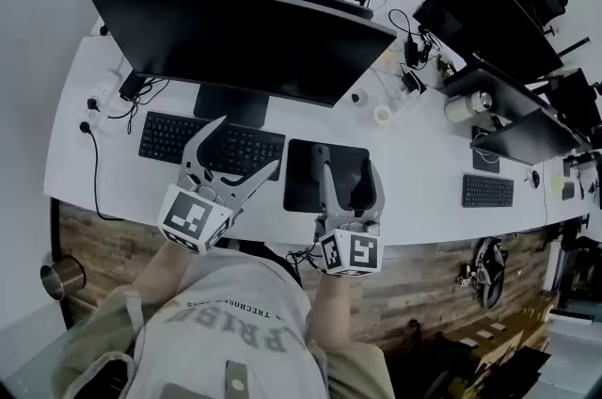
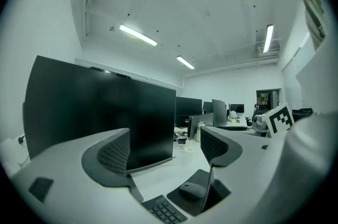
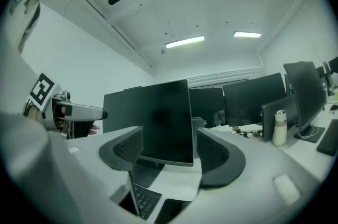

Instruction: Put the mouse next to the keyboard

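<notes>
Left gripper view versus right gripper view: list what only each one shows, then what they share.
Only the left gripper view shows the mouse, on the desk beyond its jaws, and the right gripper's marker cube. Only the right gripper view shows the left gripper's marker cube, at its left edge. Both show a dark monitor, a corner of the keyboard, and their own jaws apart with nothing between them.
</notes>
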A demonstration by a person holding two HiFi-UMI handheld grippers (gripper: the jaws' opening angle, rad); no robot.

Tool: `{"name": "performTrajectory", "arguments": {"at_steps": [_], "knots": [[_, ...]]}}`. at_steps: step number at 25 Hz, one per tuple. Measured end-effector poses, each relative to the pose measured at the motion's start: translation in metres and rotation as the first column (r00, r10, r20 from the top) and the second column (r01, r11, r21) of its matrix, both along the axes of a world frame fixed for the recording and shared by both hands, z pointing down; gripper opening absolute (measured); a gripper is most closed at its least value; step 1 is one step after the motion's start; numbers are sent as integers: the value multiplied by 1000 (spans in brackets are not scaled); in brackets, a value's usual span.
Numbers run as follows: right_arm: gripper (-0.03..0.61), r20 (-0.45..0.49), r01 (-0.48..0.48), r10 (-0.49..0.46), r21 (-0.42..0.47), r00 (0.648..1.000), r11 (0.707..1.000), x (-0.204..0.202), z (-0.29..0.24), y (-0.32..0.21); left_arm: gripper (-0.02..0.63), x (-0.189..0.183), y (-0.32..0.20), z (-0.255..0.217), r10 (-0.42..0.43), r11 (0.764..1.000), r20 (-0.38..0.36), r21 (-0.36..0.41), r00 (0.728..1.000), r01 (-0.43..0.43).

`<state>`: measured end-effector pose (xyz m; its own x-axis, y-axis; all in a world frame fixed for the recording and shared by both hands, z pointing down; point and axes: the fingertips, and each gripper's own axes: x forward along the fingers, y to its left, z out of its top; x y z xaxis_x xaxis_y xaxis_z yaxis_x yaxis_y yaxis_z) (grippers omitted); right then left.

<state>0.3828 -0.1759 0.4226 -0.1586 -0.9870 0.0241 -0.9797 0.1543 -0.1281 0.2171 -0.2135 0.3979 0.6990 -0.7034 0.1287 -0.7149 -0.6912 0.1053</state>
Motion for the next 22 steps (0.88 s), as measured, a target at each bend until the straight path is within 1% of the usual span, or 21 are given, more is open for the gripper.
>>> {"name": "performTrajectory", "arguments": {"at_steps": [1, 2, 3, 4, 5, 6, 7, 8, 10, 12, 14, 17, 22], "knots": [[310, -19, -6, 6, 9, 1000, 1000, -4, -8, 4, 423, 1, 1, -6, 13, 1000, -5, 16, 1000, -13], [307, -38, -15, 16, 19, 999, 1000, -8, -16, 8, 423, 1, 2, -10, 23, 999, -10, 30, 1000, -23], [273, -51, -31, 33, 33, 998, 999, -10, -24, 12, 419, 1, 3, -13, 30, 999, -14, 42, 999, -29], [222, -54, -55, 57, 51, 997, 997, -11, -32, 16, 399, 0, 4, -16, 33, 998, -17, 53, 999, -32], [185, -51, -82, 86, 72, 995, 994, -11, -38, 19, 346, -1, 5, -20, 35, 997, -19, 65, 999, -33], [152, -46, -107, 112, 89, 993, 990, -11, -44, 23, 273, -3, 5, -25, 35, 997, -23, 77, 999, -33], [133, -44, -128, 133, 100, 990, 987, -11, -49, 26, 224, -4, 5, -30, 35, 996, -33, 84, 999, -32], [121, -47, -146, 152, 107, 987, 983, -11, -52, 29, 191, -6, 6, -34, 35, 996, -47, 87, 998, -31], [70, -62, -175, 183, 116, 981, 978, -11, -58, 36, 139, -9, 7, -38, 32, 996, -75, 91, 997, -25], [49, -79, -191, 201, 122, 976, 974, -13, -63, 41, 92, -12, 8, -42, 28, 995, -88, 103, 996, -19], [2, -88, -200, 212, 128, 973, 971, -15, -67, 45, 49, -14, 9, -46, 25, 993, -96, 114, 995, -14], [2, -86, -199, 213, 144, 973, 969, -18, -75, 50, 12, -15, 12, -50, 22, 992, -105, 125, 994, -9], [2, -89, -190, 208, 173, 974, 966, -23, -88, 54, 12, -14, 16, -59, 32, 988, -113, 155, 993, -14]]}}
